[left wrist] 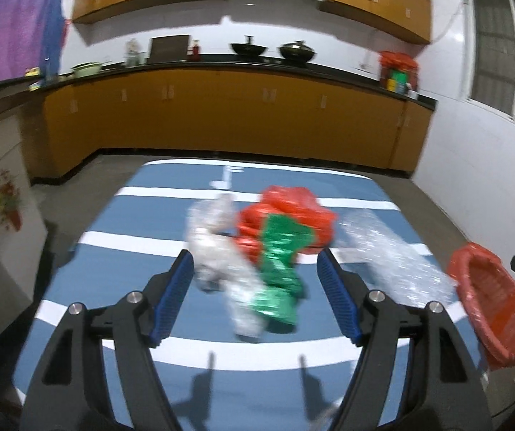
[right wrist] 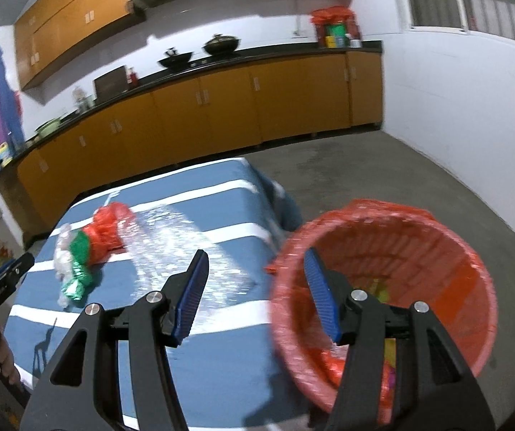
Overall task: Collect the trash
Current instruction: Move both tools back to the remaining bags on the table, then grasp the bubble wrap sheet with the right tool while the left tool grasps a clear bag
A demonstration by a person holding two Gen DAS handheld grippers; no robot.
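The left gripper (left wrist: pixel 254 283) is hanging with its jaws spread wide and nothing between them, over a clump of trash lying just ahead: a crumpled green foil wrapper (left wrist: pixel 279 269), a clear crumpled plastic bag (left wrist: pixel 218 262) to its left, and a red plastic bag (left wrist: pixel 286 215) beyond. A bubble wrap sheet (left wrist: pixel 394 258) is stretching off to the right. The right gripper (right wrist: pixel 255 287) is also gaping wide and empty, with the red-lined waste basket (right wrist: pixel 437 251) sitting just ahead and to its right, beside the table edge. Some colourful scraps are already lying in the basket, so collecting looks begun, with four pieces left. Everything is resting on a blue, white-striped table cover (left wrist: pixel 149 215); orange kitchen cabinets (left wrist: pixel 221 125) are lining the far wall.
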